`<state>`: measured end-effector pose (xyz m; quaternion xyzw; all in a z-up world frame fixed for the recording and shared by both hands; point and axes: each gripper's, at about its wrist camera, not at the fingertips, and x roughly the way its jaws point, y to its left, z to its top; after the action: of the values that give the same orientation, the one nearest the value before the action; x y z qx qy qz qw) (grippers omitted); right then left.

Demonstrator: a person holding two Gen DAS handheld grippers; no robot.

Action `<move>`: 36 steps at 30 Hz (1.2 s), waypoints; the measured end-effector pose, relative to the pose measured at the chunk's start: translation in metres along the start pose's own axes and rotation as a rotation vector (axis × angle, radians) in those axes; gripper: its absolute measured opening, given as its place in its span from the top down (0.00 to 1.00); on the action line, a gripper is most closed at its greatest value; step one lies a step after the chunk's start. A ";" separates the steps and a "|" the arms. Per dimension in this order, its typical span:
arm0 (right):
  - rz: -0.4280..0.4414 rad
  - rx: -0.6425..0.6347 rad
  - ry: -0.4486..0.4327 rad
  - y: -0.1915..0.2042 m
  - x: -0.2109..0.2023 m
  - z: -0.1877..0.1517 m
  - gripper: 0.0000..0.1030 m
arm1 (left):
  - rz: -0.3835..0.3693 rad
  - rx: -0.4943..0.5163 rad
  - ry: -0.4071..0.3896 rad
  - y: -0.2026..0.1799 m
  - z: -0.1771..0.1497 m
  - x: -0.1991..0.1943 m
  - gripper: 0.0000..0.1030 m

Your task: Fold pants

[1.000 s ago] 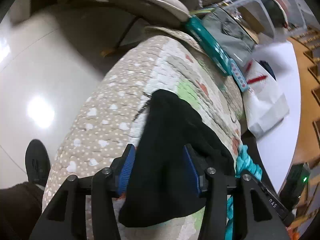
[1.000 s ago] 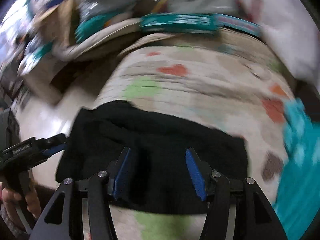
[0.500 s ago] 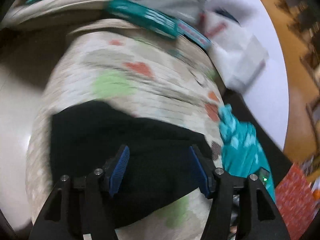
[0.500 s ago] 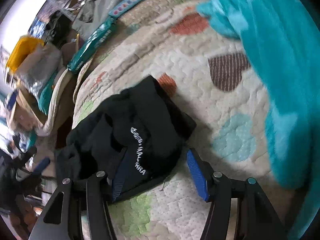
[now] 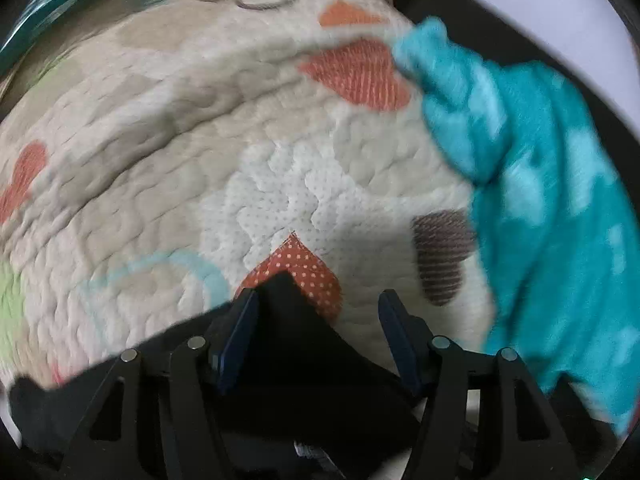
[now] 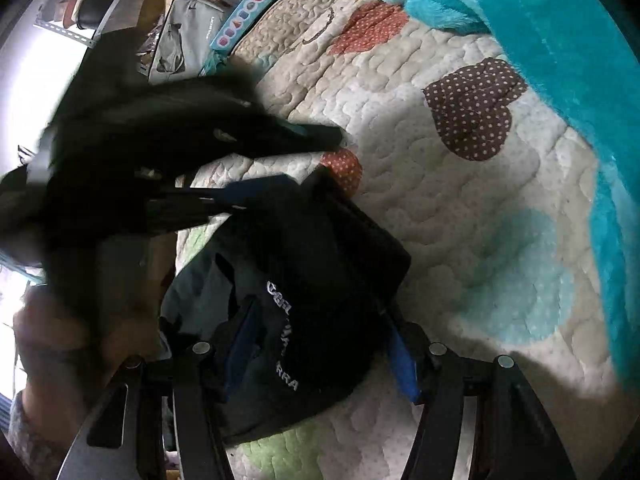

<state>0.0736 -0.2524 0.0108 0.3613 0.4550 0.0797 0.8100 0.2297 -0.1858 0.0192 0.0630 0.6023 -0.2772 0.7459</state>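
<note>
The black pants lie bunched in a compact bundle on the quilted bedspread, near its edge, with white lettering facing up. A teal fleece blanket lies well apart from them along the far side of the quilt, and a box with coloured dots sits beyond the bed's edge.

Right gripper: jaws stand wide, straddling the near end of the bundle. Fabric lies between the blue pads, but the pads do not appear to press on it, so it holds nothing. This placement suits steadying or pinning the bundle while the other tool works.

Left gripper: jaws also spread wide, hovering just over a pointed corner of the pants where it overlaps an orange dotted patch. The corner sits against the left pad and clear of the right one; nothing is clamped. In the right wrist view this tool enters from the left, heavily blurred, so its exact contact with the cloth cannot be confirmed.

Assessment: the pants look already folded down to a small pack, and the task appears near its end. Both tools stand unclamped at the bundle's far corner, probably to square that corner or flatten the top layer. Risk: the loose upper fold may spring open when pressed unevenly.
</note>
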 end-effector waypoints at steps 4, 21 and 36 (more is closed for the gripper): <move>0.000 -0.031 0.017 0.006 0.002 0.002 0.75 | 0.009 0.071 0.006 -0.008 -0.004 -0.005 0.96; 0.142 -0.588 0.098 0.192 -0.013 -0.070 0.78 | -0.203 -0.286 -0.422 0.109 -0.143 -0.198 1.00; -0.126 -1.216 0.242 0.283 0.104 -0.198 0.79 | -0.291 -0.786 -0.638 0.273 -0.270 -0.199 0.99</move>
<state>0.0321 0.1017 0.0620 -0.2039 0.4372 0.3169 0.8166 0.1064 0.2260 0.0673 -0.3934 0.4061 -0.1362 0.8135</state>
